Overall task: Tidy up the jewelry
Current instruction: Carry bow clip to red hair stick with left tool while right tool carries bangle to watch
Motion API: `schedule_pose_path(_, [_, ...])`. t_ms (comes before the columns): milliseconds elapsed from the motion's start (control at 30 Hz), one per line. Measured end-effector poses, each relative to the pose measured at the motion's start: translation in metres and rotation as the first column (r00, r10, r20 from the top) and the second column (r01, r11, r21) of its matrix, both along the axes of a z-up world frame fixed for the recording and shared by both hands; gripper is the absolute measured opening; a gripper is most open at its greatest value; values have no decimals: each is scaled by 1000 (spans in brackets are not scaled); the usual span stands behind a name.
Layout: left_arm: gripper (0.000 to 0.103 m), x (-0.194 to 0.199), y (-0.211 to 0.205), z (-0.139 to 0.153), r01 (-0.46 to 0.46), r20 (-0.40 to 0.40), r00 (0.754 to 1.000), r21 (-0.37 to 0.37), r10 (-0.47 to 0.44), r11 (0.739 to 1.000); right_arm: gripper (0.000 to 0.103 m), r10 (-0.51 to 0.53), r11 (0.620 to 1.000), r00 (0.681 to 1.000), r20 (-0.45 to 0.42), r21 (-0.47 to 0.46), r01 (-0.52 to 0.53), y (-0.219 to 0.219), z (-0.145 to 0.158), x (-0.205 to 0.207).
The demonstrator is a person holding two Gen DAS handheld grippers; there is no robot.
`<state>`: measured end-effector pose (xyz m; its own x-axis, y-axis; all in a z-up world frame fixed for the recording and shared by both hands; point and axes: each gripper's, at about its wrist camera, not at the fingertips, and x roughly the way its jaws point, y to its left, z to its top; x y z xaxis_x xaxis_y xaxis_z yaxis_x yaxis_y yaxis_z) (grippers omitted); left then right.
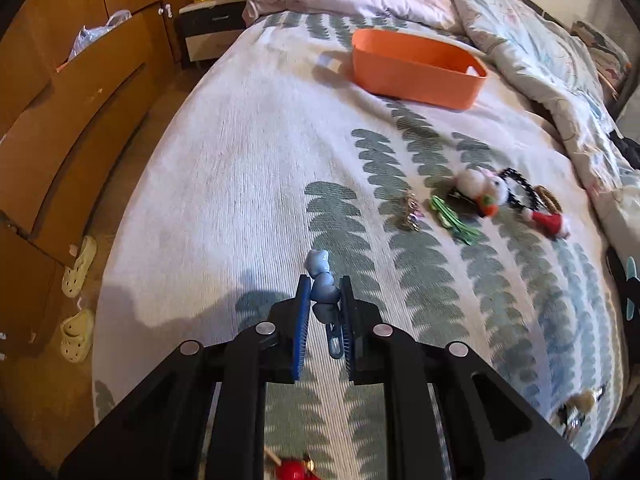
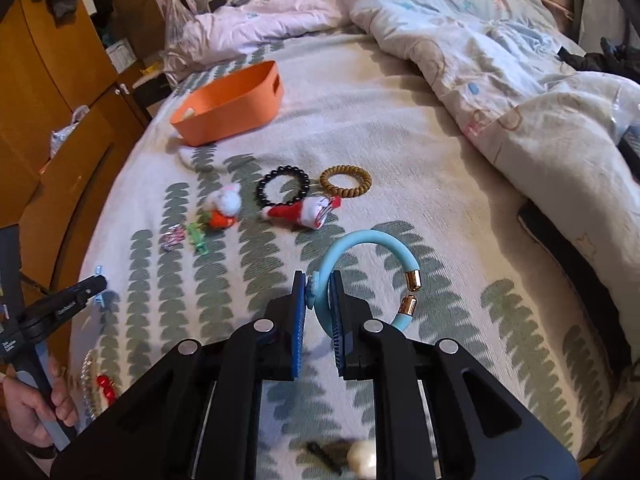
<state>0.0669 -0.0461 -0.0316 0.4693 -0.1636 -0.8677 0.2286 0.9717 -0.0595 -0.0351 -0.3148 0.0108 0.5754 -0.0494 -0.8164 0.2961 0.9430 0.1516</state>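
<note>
My left gripper (image 1: 325, 286) is shut on a pale blue hair clip (image 1: 320, 276), held above the leaf-patterned bedspread. My right gripper (image 2: 318, 280) is shut on a turquoise bangle (image 2: 360, 240) with gold end caps, its loop sticking out to the right of the jaws. The orange bin (image 1: 416, 68) stands farther up the bed, also seen as the orange bin (image 2: 232, 104) in the right wrist view. Between it and me lie a black bead bracelet (image 2: 283, 186), a brown coil hair tie (image 2: 346, 181), two plush hair clips (image 2: 224, 204), a green clip (image 2: 198, 236) and a small sparkly clip (image 2: 173, 236).
A crumpled duvet (image 2: 500, 80) covers the right side of the bed. Wooden cabinets (image 1: 72, 120) and slippers (image 1: 78, 260) line the floor on the left. A red bead piece (image 2: 105, 386) lies near the bed's front-left edge, a pearl-like piece (image 2: 360, 458) under my right gripper.
</note>
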Motion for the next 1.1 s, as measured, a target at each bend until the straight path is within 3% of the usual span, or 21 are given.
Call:
schedule_pose_path(233, [15,-35,11,13,19,22,1000,-4,-19,1000,13,33,999,998,46,-3,-33,26,24,-49])
schedule_pose_path(433, [15,-62,19,10,23,23,999,23,-24,999,13,42,999,998,45,15,-43,40,18,-76])
schedule_pose_path(700, [15,-89,23,-4,33,16,999,55,-34,998,13,79,996,997,10,37,-80,57,-7,-87])
schedule_pose_path(1100, [15,-105,14,-5,27,84,996,125,-38,992,13,89,995,995,-44,-29,-91,79,-23,-85])
